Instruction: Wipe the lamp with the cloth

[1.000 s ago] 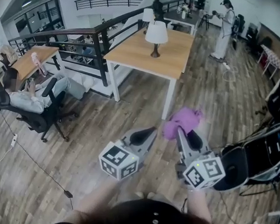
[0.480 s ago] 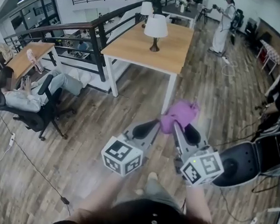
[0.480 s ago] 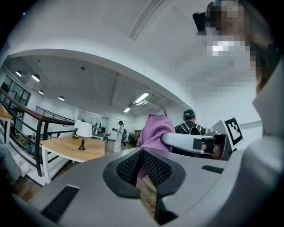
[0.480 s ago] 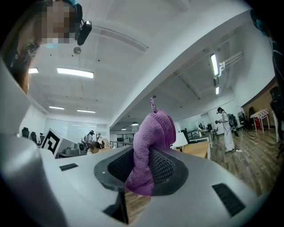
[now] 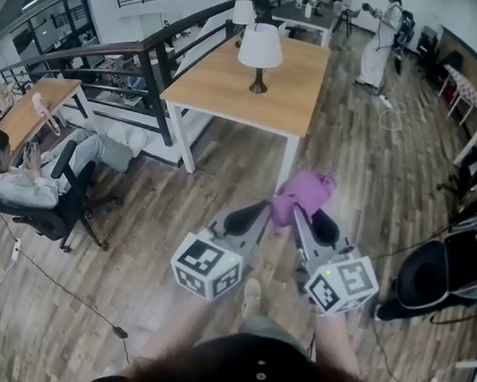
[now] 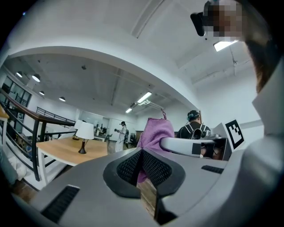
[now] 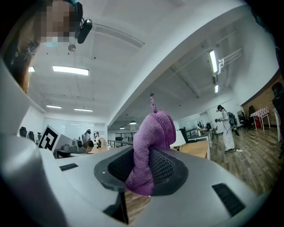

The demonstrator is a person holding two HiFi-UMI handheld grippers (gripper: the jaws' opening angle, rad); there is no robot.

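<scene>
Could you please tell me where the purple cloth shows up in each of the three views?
Head view: the purple cloth is right of centre, pinched in the right tongs.
Left gripper view: it is at centre, rising behind the closed left tongs.
Right gripper view: it is at centre, clamped between the right tongs' pads.
Shared landmark: the standing person in white.

The left hand-held gripper [image 6: 141, 166], jaws together, faces a purple cloth [image 6: 155, 133]; lamp [image 6: 84, 131] stands leftward.
</scene>
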